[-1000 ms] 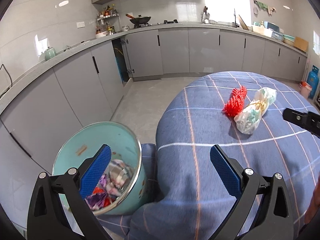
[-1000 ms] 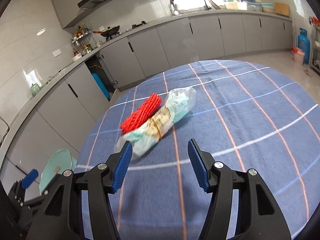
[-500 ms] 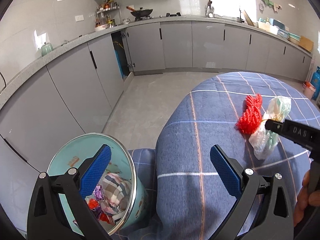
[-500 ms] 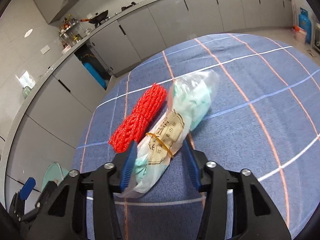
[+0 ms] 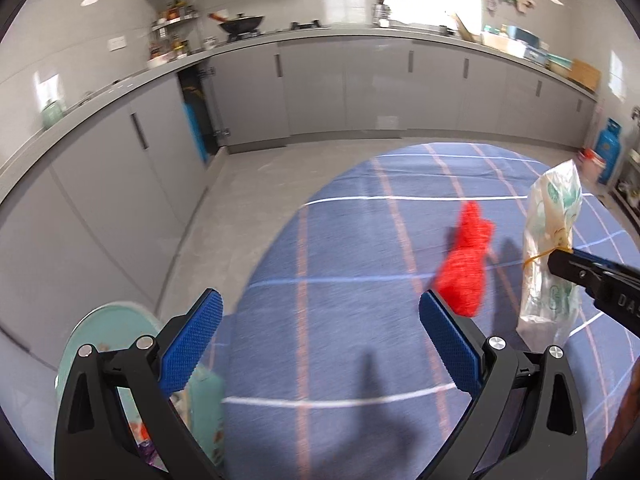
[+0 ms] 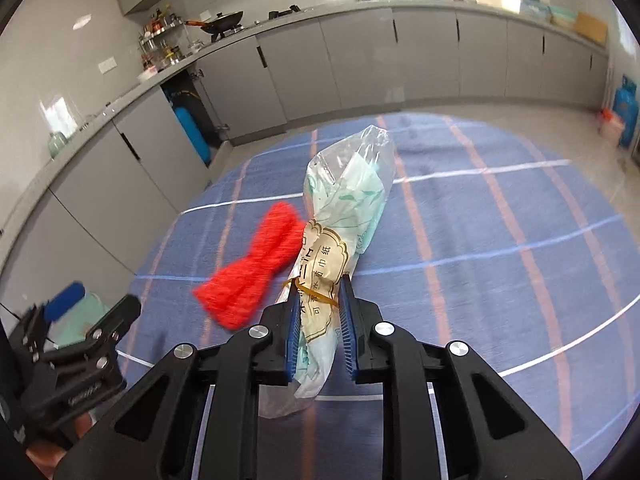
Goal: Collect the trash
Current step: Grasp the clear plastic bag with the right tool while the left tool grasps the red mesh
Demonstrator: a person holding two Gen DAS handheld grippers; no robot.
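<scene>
A clear plastic bag (image 6: 348,200) of pale green tissue wrapping, bound by a yellow rubber band, stands tilted up off the blue checked tablecloth (image 6: 500,240). My right gripper (image 6: 320,292) is closing on its middle, and both blue pads press on it. A red mesh net (image 6: 256,276) lies on the cloth just left of the bag. In the left wrist view the bag (image 5: 554,208) hangs from the right gripper (image 5: 560,260) at the right, with the red net (image 5: 464,272) beside it. My left gripper (image 5: 318,304) is open and holds nothing, over the table's near edge.
A mint green trash bin (image 5: 108,320) with colourful wrappers inside stands on the floor at the table's left edge. Grey kitchen cabinets (image 5: 340,92) run along the far walls. A blue gas cylinder (image 5: 610,148) stands at the far right.
The right gripper has moved forward onto the plastic bag, squeezed it and tipped it up off the cloth. The left gripper has swung right, from above the bin toward the table.
</scene>
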